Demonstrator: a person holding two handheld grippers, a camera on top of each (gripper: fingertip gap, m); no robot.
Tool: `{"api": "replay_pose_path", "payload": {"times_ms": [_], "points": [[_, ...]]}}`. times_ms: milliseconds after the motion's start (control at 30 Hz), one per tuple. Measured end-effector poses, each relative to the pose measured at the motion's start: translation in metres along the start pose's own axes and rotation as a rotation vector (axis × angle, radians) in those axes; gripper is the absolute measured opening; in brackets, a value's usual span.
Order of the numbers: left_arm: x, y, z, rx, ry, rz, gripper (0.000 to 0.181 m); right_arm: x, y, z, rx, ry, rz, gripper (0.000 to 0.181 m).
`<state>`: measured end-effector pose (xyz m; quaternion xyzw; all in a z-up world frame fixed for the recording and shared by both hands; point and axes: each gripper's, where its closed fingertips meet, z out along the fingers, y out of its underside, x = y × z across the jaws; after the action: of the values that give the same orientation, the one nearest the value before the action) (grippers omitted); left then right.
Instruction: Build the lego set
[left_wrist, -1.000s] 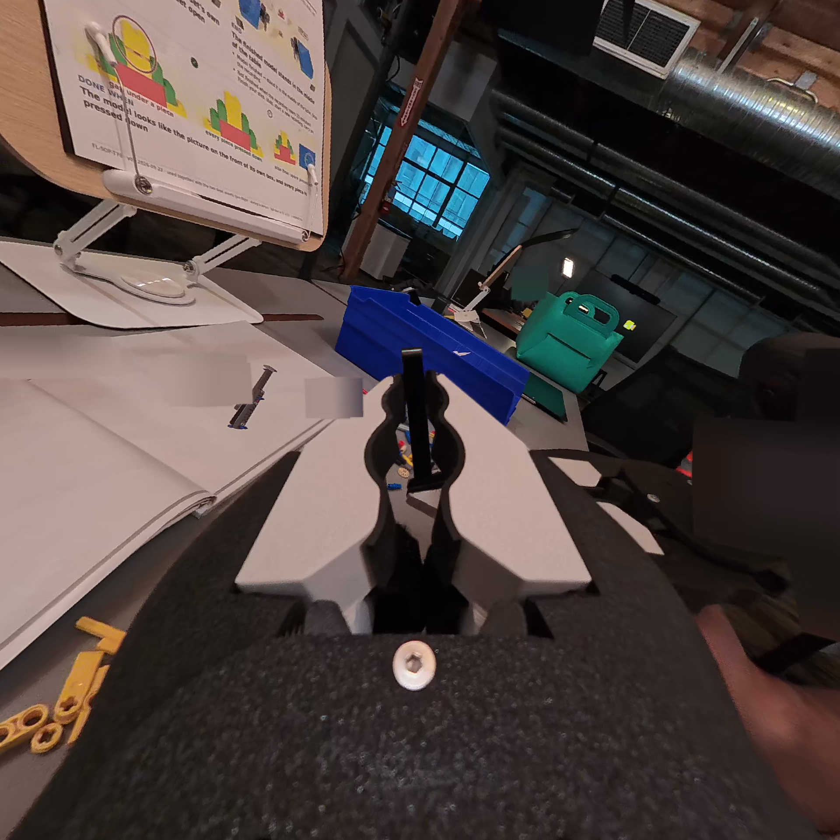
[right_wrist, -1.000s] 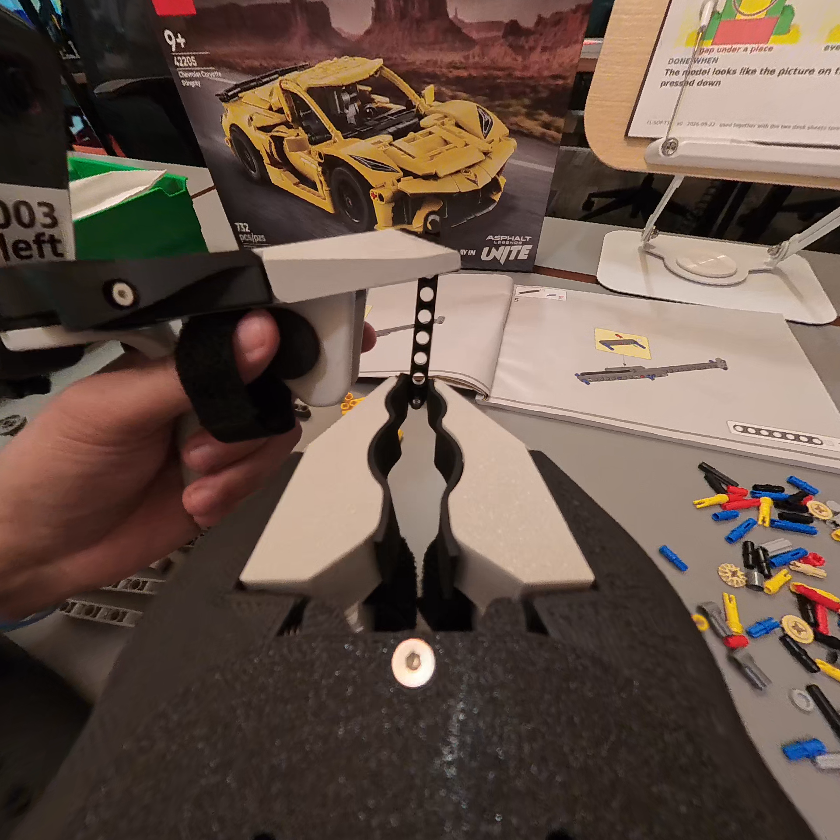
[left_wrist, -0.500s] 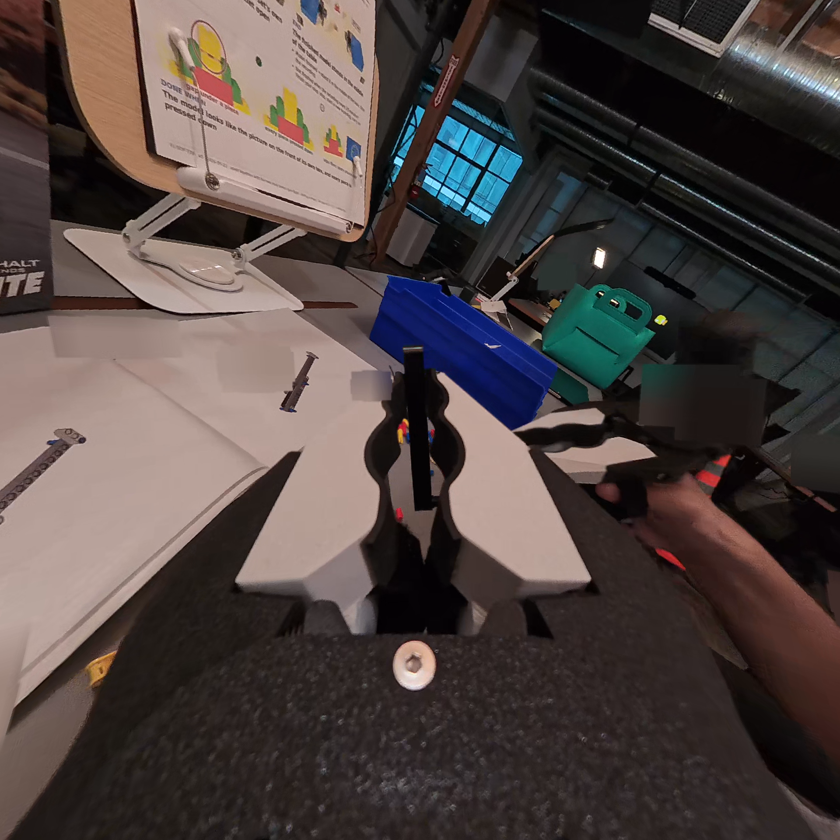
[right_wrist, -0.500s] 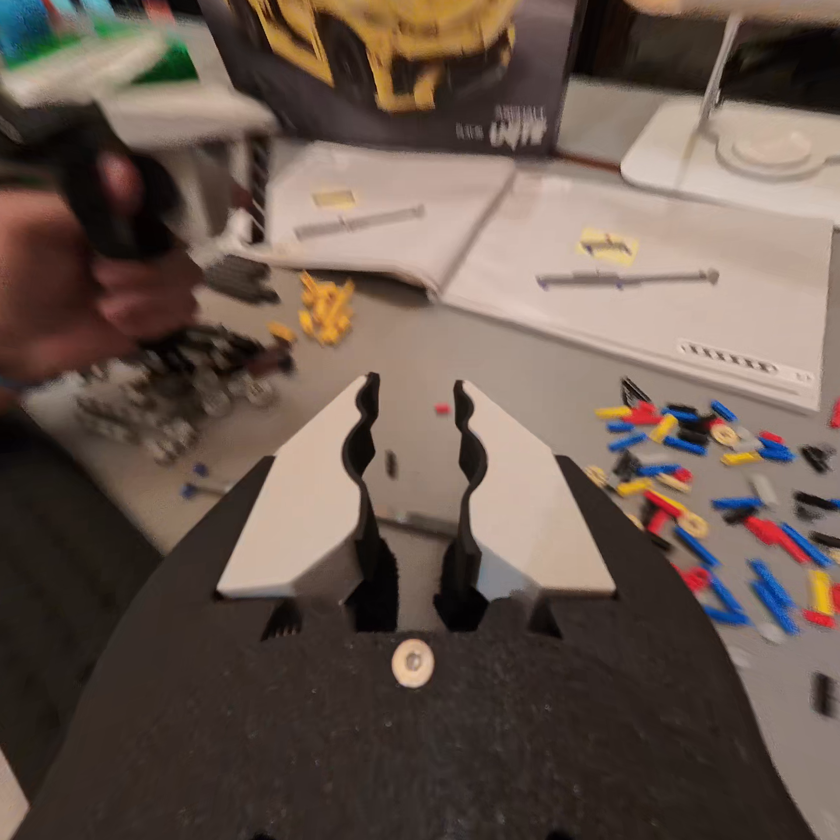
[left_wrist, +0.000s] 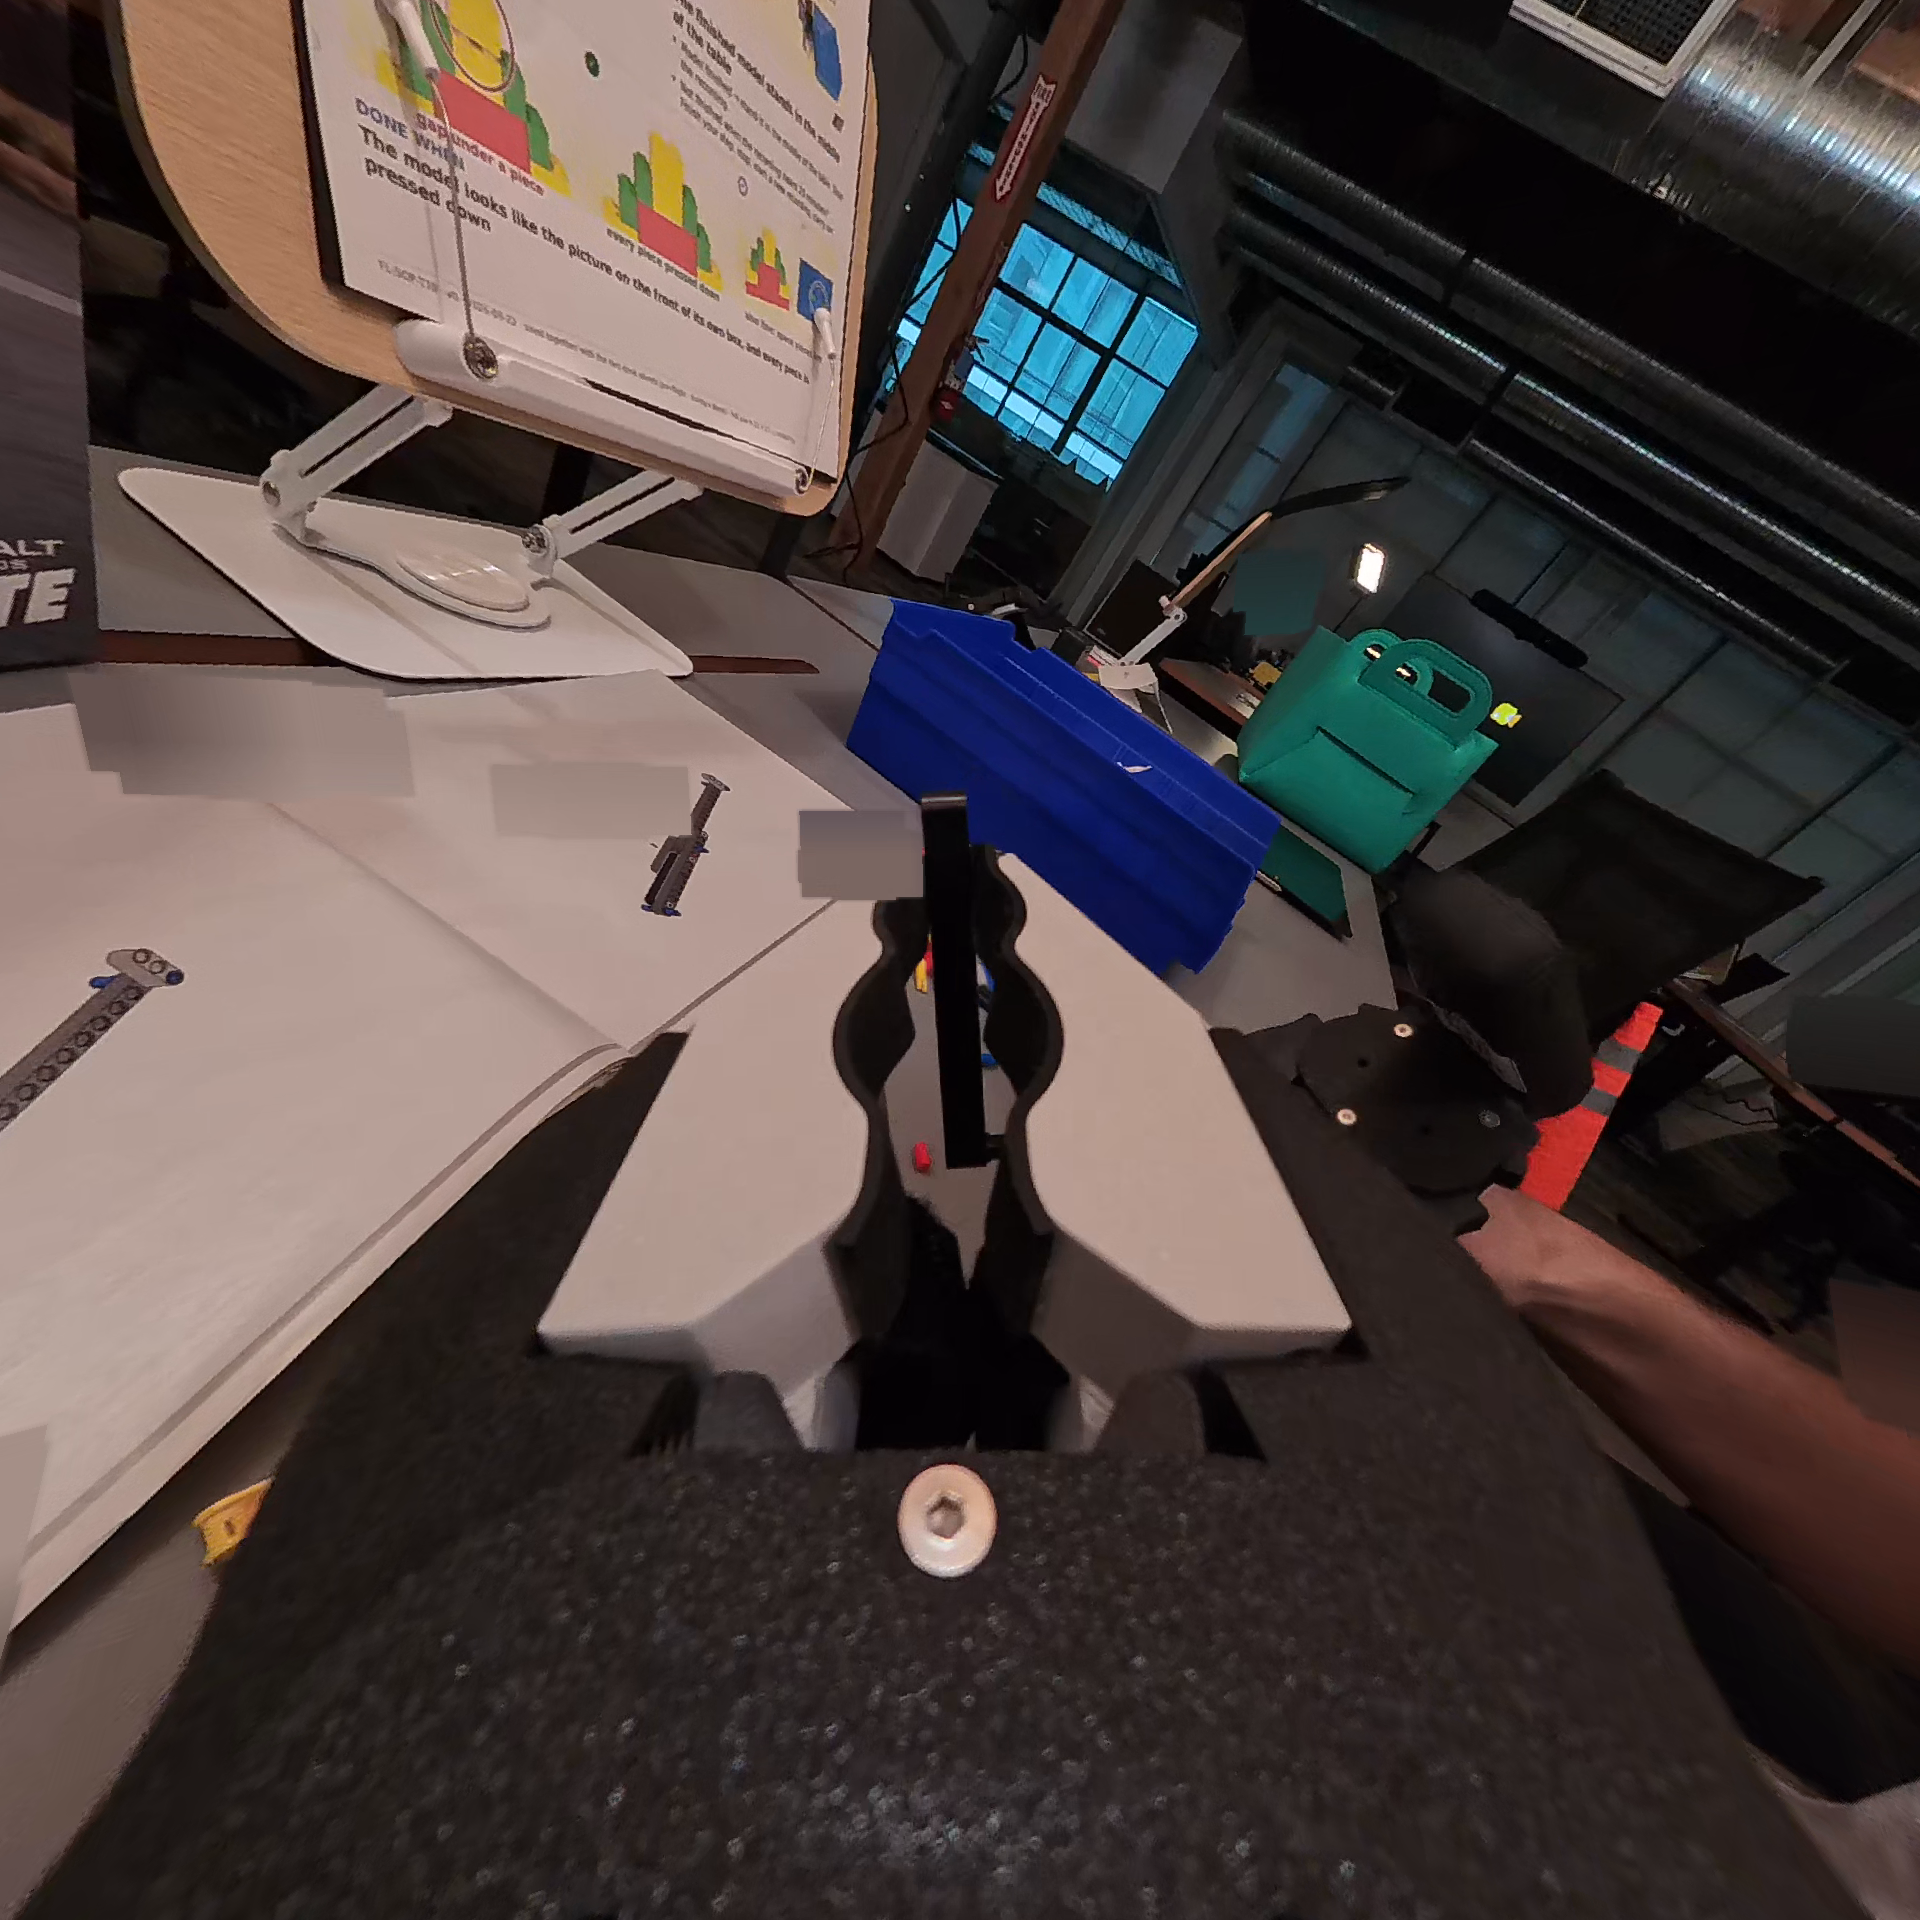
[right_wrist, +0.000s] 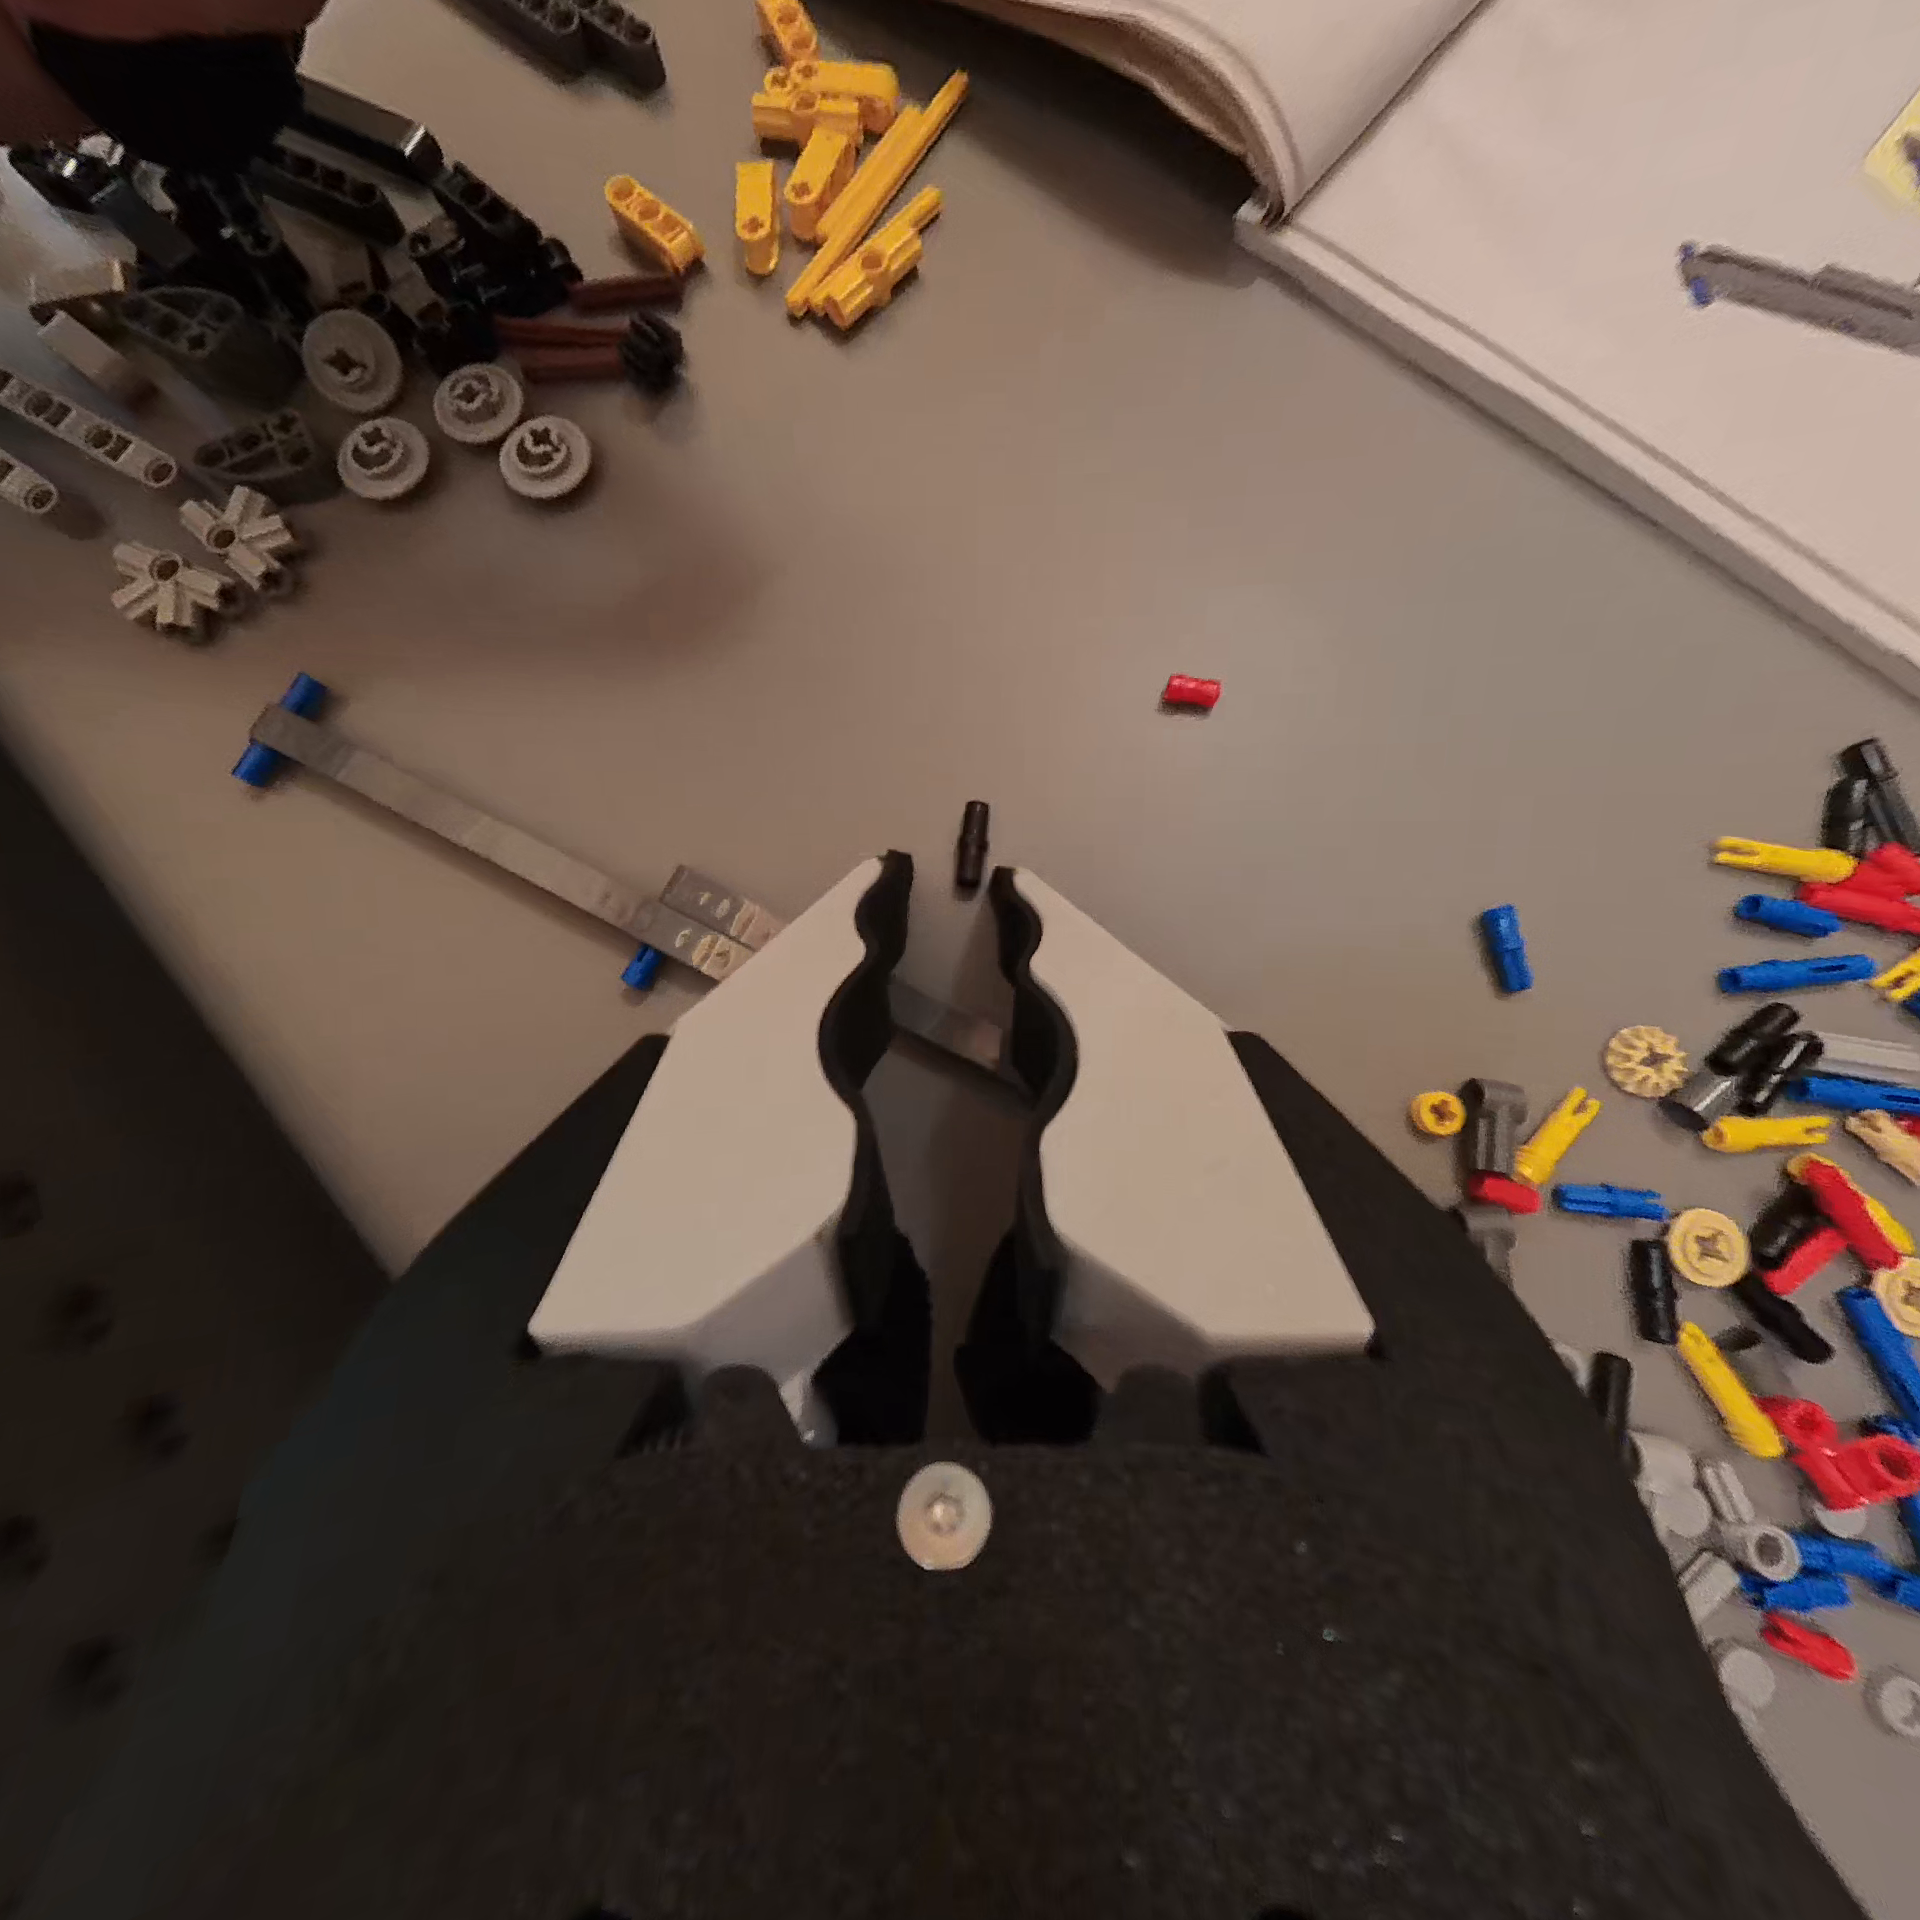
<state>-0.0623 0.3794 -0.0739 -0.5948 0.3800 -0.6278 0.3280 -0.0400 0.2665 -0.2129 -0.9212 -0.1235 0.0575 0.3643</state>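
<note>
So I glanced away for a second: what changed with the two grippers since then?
The right gripper let go of the black beam's lower end, opened, and swung down over the table, now hovering just short of a small black pin. The left gripper stayed shut on the black beam, held upright; it only turned slightly.

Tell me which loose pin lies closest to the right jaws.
The small black pin, alone on the table just beyond the right gripper. The lone red pin and lone blue pin lie farther away.
</note>
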Motion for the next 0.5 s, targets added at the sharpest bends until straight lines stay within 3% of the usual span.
{"api": "replay_pose_path", "payload": {"times_ms": [367,500], "points": [[0.012,0.026,0.012,-0.134,0.021,0.072,0.006,0.008,-0.004,0.004,0.012,0.073,-0.071,0.004],[0.014,0.029,0.013,-0.147,0.013,0.112,0.006,0.021,-0.008,-0.013,-0.046,0.079,-0.122,0.003]]}}
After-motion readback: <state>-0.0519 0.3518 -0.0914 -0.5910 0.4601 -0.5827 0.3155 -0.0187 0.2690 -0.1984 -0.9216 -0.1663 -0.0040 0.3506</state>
